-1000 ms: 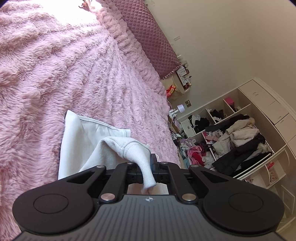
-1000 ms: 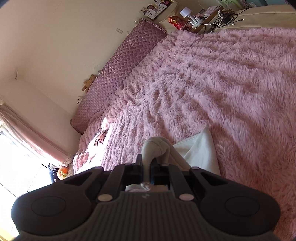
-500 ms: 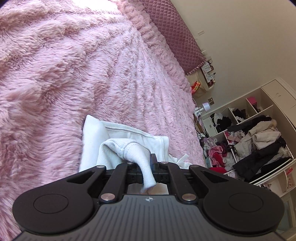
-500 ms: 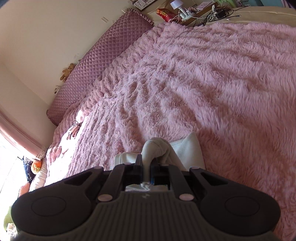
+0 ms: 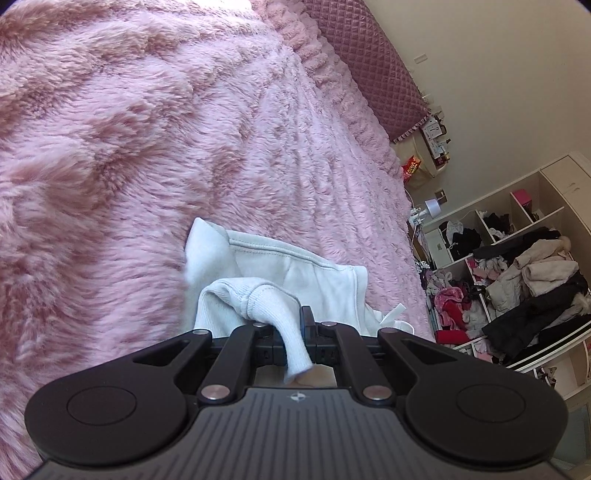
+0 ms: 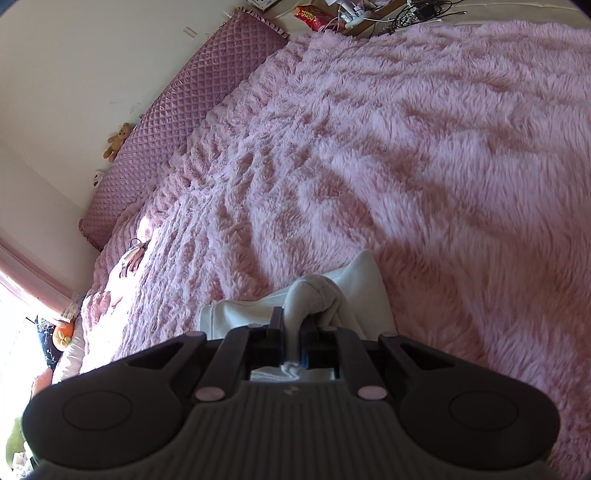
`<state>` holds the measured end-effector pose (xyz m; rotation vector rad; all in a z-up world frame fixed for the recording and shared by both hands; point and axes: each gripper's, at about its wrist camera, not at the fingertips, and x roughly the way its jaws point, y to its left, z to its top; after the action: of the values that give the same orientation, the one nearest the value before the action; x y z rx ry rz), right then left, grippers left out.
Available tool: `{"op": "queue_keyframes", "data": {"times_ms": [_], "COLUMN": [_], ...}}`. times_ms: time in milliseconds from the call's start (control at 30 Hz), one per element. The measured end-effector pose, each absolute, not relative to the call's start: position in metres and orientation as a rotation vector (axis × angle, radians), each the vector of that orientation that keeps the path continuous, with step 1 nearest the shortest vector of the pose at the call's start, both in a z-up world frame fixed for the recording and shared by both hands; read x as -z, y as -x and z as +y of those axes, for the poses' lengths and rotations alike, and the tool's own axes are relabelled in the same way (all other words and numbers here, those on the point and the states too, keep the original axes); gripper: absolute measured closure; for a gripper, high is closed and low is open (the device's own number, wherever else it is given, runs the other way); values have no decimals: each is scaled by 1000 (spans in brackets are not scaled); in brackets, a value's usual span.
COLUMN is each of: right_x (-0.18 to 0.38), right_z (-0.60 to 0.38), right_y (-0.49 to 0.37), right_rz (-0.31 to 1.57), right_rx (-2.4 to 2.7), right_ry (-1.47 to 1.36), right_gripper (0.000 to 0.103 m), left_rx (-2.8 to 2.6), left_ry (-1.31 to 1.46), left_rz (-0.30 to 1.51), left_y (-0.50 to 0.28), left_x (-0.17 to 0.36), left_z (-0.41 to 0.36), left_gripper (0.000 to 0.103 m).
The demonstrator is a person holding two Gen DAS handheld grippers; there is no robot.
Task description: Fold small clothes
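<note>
A small white garment (image 5: 295,273) lies on the pink fluffy bedspread (image 5: 147,147). My left gripper (image 5: 293,330) is shut on a ribbed white cuff of it (image 5: 273,306), which bunches up between the fingers. In the right wrist view my right gripper (image 6: 291,328) is shut on another bunched part of the same white garment (image 6: 314,291), with the rest of the cloth (image 6: 362,288) spread flat under and beyond the fingers. Both grippers sit low over the bed. The fingertips are hidden by the cloth.
A quilted mauve headboard (image 6: 177,122) runs along the wall. Open white shelves stuffed with clothes (image 5: 517,280) stand beyond the bed's edge. A cluttered bedside table with a red packet (image 6: 314,16) sits by the headboard. A teddy bear (image 6: 118,140) sits atop the headboard.
Both grippers have carried the garment forward across the bedspread while staying shut on it. More of the white cloth now shows folded in front of the left gripper.
</note>
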<state>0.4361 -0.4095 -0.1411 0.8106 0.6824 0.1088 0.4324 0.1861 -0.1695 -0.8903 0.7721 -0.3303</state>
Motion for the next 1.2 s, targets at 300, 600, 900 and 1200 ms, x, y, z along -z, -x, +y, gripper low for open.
{"op": "queue_keyframes", "data": {"times_ms": [300,600,900,1200], "right_x": [133,101,100,108], "right_z": [-411,-434,-420,-441], "right_y": [-434,-395,-368,-297], "right_rz": [699,660,701,779], "right_rx": [-95,-98,-126,-193], "right_ry": [-803,-703,-612,-423], "right_gripper": [94,80,80,72], "left_rx": [329,340,374,391], "left_ry": [886,1071,979,729], "left_rz": [825,740,770,829], "left_y": [-442,-435,-398,-275], "left_x": [146,110,111,131], "left_z": [189,218,216,224], "left_gripper": [91,43,43,43]}}
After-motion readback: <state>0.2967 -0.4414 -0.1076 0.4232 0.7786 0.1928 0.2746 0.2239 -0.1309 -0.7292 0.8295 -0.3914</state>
